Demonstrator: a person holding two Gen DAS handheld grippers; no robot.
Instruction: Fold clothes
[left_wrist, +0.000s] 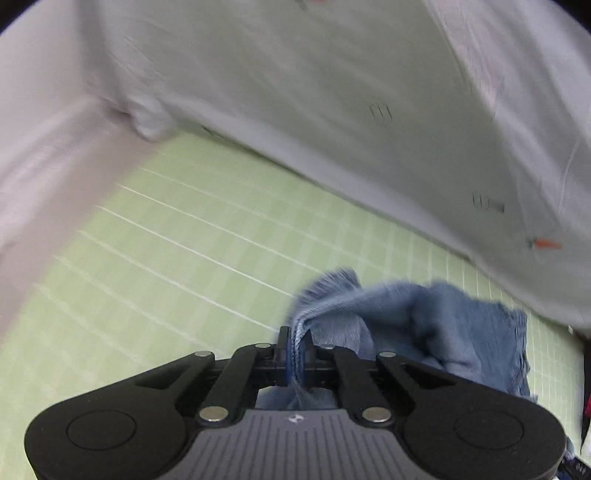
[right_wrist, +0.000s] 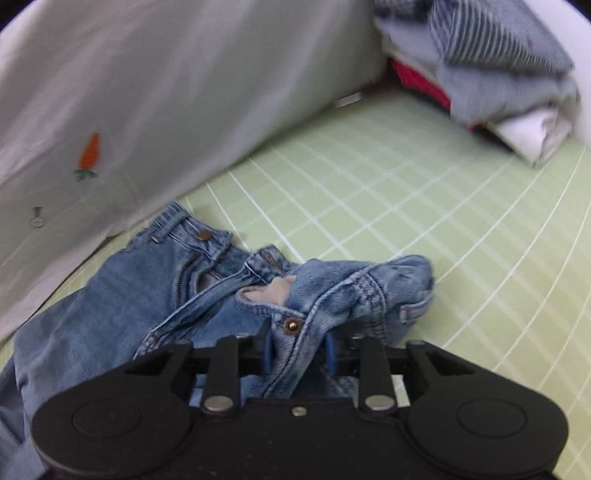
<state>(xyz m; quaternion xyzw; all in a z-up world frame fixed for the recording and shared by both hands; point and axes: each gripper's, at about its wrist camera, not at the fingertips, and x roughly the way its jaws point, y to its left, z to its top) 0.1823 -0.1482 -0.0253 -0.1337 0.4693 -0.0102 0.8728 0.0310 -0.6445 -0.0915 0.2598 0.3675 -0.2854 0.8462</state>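
Green grid mat (right_wrist: 406, 192), both claws clamped on blue jeans (right_wrist: 147, 288)

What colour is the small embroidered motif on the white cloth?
Orange carrot with green leaves, clearest in the right wrist view.

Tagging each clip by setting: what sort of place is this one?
Probably a home or staged laundry-folding station. A pale green grid-lined cutting mat covers the work surface, a stack of folded striped, red and white clothes sits at its far edge, and crumpled blue denim jeans lie on it.
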